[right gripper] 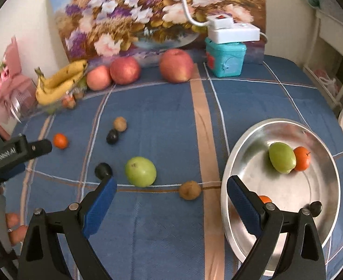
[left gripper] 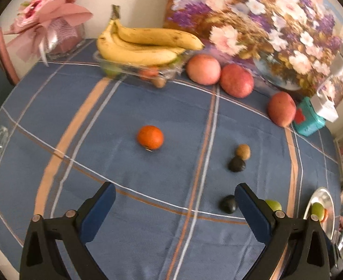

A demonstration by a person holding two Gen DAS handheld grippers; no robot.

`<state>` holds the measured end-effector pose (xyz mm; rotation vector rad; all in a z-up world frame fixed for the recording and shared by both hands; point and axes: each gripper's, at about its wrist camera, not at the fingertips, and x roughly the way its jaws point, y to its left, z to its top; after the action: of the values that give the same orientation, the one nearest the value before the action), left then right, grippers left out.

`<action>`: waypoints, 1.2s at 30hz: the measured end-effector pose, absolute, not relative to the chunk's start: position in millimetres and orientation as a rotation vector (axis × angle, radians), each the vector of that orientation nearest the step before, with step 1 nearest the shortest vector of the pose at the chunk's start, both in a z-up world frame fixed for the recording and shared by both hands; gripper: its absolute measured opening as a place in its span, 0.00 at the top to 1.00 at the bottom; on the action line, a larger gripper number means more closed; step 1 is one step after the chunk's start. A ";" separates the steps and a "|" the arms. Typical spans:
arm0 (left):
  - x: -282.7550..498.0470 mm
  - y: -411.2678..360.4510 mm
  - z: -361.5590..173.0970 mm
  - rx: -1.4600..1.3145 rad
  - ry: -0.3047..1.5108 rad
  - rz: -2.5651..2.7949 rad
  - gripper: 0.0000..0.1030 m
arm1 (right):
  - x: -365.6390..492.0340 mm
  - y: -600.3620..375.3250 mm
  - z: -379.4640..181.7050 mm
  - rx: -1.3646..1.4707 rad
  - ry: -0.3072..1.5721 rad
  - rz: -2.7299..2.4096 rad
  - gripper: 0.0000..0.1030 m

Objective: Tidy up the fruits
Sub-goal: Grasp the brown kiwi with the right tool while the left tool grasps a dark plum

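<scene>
A: Left wrist view first. What's the left gripper (left gripper: 175, 197) doing?

B: Fingers spread wide, holding nothing, hanging over the blue checked tablecloth (left gripper: 148, 107). An orange (left gripper: 150, 137) sits ahead of it, apart from everything.

A: Other fruit there?

B: Bananas (left gripper: 145, 44) on a clear plastic tray (left gripper: 134, 66) at the back, three red apples (left gripper: 236, 80) along the flower painting (left gripper: 264, 23). A brown round fruit (left gripper: 243, 151) touches a dark one (left gripper: 236, 164); another dark fruit (left gripper: 228, 204) lies just beside the right finger.

A: Right wrist view?

B: Right gripper (right gripper: 171, 190) is also released and empty. A green apple (right gripper: 140, 171) lies just past its left finger, with a brown fruit (right gripper: 190, 190) between the fingers, on the cloth.

A: Metal plate?

B: Metal plate (right gripper: 253, 144) on the right holds a green fruit (right gripper: 282, 157) touching an orange one (right gripper: 302, 158). Something orange (right gripper: 264, 198) and something dark (right gripper: 316, 207) peek out behind the right finger, probably in the plate, mostly hidden.

A: Anything else?

B: Teal box (right gripper: 225, 57) with a white device (right gripper: 232, 31) on top, at the back.
</scene>
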<state>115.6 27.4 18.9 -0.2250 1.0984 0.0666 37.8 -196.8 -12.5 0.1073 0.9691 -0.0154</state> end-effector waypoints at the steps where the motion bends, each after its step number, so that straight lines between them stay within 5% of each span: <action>1: 116.5 23.9 16.6 -0.213 1.108 0.060 0.00 | 39.3 -195.7 -15.9 0.103 0.981 -0.017 0.08; 12: 125.1 -2.9 -7.5 -0.218 1.150 -0.080 0.00 | 52.3 -200.8 -45.1 0.117 1.072 -0.033 0.48; 16: 128.3 -12.4 -17.4 -0.215 1.181 -0.094 0.03 | 56.0 -202.8 -53.7 0.104 1.096 -0.053 0.52; 24: 130.6 -22.5 -36.0 -0.245 1.262 -0.114 0.46 | 59.5 -208.1 -60.4 0.073 1.111 -0.104 0.70; 32: 129.0 -27.0 -29.7 -0.286 1.256 -0.167 0.74 | 58.0 -208.5 -58.9 0.071 1.105 -0.108 0.73; 36: 128.5 -24.0 -25.1 -0.326 1.254 -0.181 0.81 | 55.8 -210.1 -48.0 0.100 1.081 -0.094 0.73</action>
<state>128.5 -24.0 -25.1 -0.3258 1.2536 -0.1813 55.8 -210.1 -48.0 0.1005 1.0810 -0.0940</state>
